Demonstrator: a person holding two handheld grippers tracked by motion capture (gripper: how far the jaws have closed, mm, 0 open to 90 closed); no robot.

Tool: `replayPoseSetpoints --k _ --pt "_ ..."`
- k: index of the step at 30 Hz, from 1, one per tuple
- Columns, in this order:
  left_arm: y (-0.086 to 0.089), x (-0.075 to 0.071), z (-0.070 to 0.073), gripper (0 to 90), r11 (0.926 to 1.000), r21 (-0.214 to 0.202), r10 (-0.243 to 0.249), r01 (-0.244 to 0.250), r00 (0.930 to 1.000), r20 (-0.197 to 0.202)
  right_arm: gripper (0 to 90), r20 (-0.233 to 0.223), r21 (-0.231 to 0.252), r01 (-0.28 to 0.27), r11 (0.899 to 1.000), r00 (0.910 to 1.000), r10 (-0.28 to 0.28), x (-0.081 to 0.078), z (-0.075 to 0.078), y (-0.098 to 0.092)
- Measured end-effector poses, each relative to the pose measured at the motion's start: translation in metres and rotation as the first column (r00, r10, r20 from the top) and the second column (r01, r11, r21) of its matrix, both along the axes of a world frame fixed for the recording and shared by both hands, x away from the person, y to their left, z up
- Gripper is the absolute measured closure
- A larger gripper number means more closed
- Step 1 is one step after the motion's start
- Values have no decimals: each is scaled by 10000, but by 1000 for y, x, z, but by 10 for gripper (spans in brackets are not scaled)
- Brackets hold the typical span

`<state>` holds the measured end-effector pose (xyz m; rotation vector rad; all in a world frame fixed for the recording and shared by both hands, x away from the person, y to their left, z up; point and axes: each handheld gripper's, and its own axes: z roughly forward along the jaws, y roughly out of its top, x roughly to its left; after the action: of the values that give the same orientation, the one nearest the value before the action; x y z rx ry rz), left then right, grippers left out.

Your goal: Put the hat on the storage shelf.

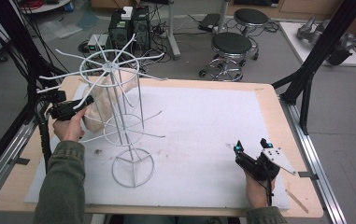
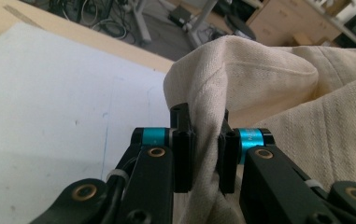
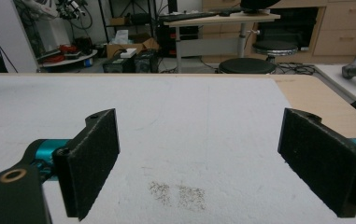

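Workshop background, grey floor.
Two black round stools [image 1: 232, 45] behind the wooden table [image 1: 278, 107]; computer towers [image 1: 130, 27] and tangled cables on floor; wooden drawers [image 3: 346, 25] at back.

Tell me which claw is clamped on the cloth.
The left claw, shut on a fold of the beige cloth; the right claw is open over the white mat.

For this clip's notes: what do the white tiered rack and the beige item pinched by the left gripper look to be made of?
Rack: seemingly thin metal wire, coated or painted white; slender rods, rings and spoke arms. Beige item: woven cloth, likely cotton or canvas, matte; visible weave, a stitched seam and soft folds where the left gripper clamps it.
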<state>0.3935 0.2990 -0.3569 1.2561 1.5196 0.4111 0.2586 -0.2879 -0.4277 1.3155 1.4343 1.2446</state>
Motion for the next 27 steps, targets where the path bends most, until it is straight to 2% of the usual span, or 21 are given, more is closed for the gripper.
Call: replayPoseSetpoints --k 1,6,11,12,13,16,19,21,22,24,25,27 --pt "0 0 0 808 10000 0 0 0 10000 0 119 7 11 8 10000 10000 -8 0 0 0" --pt "9 -6 6 808 9988 -354 345 -325 9978 562 119 -33 12 -7 10000 10000 7 0 0 1" --pt "17 -12 10 808 9976 -565 475 -403 9902 1314 119 -25 19 -9 10000 10000 9 0 0 1" --pt "17 -12 10 808 9976 -565 475 -403 9902 1314 119 -18 17 -16 10000 10000 16 0 0 1" --pt "22 -15 12 808 9979 -600 346 -250 9858 1646 119 -24 22 -14 10000 10000 14 0 0 1" --pt "29 -20 15 806 9984 -528 330 -216 9735 2265 119 -51 -24 -76 10000 10000 76 1 0 0" --pt "36 -26 20 806 9982 -571 351 -190 9546 2959 119 -94 38 -61 10000 9999 62 0 0 1" --pt "38 -30 24 805 9976 -654 434 -231 9437 3279 119 -77 36 -53 10000 10000 53 0 0 1" --pt "40 -32 26 806 9972 -723 436 -191 9343 3539 119 -67 54 -47 10000 10000 47 0 -1 1" --pt "41 -35 30 805 9972 -737 406 -133 9231 3825 119 -71 42 -50 10000 10000 50 0 -1 1" --pt "42 -37 32 806 9973 -735 370 -86 9184 3939 119 -84 38 -50 10000 10000 50 0 0 1" --pt "42 -37 34 806 9975 -702 329 -53 9165 3987 119 -64 45 -67 10000 10000 67 0 -1 1"
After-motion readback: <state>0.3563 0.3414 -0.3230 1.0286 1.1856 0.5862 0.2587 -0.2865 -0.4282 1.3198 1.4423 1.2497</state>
